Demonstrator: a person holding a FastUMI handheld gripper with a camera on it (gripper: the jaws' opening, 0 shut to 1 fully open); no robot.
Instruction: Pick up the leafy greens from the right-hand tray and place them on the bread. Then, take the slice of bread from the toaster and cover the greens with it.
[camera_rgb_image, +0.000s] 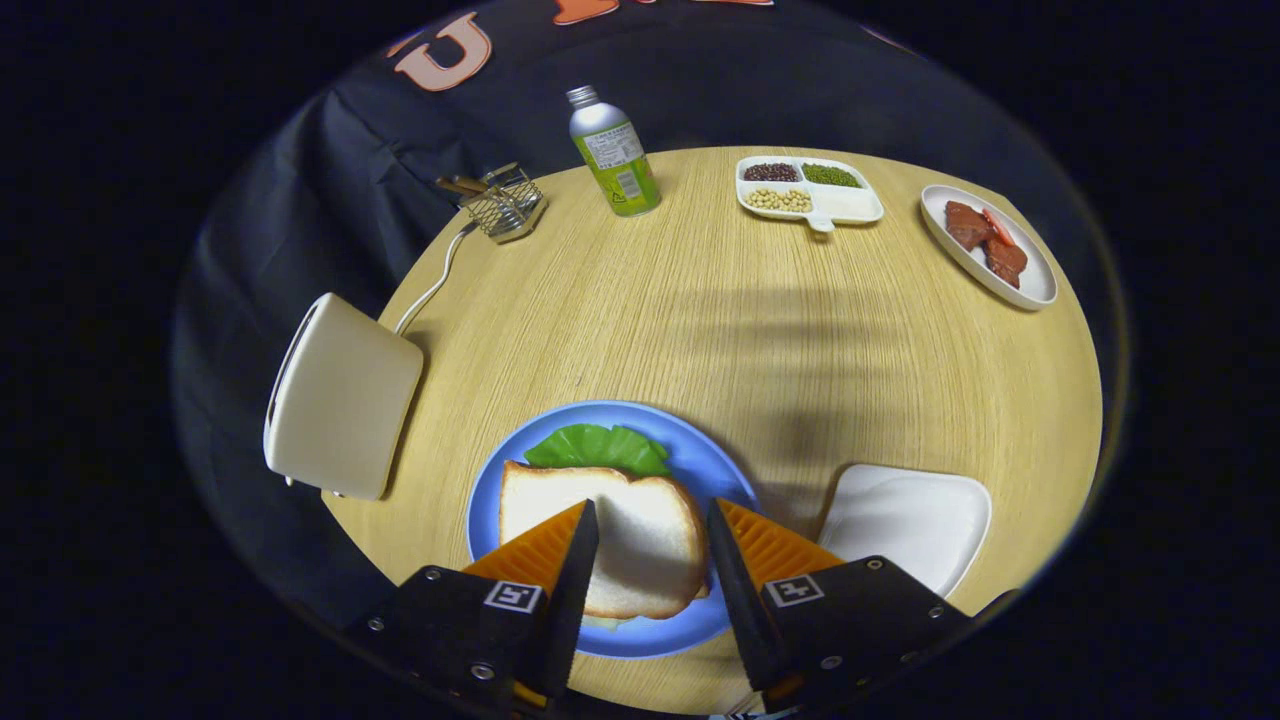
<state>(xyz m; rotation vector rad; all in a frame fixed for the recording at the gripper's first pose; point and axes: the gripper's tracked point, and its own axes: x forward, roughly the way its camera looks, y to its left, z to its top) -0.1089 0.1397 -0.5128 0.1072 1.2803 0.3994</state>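
A slice of bread (640, 535) lies on a blue plate (720, 470), on top of leafy greens (598, 447) whose edge sticks out on the far side. My gripper (650, 535) hovers above the bread, open, with the slice seen between its fingers and nothing held. A cream toaster (340, 395) stands to the left of the plate, its cord running back. An empty white tray (910, 520) sits to the right of the plate.
On the round wooden table (760, 320), far side: a green-labelled bottle (614, 152), a wire basket (505, 203), a divided dish of beans (808, 188), and a white plate with meat pieces (988, 245) at the far right.
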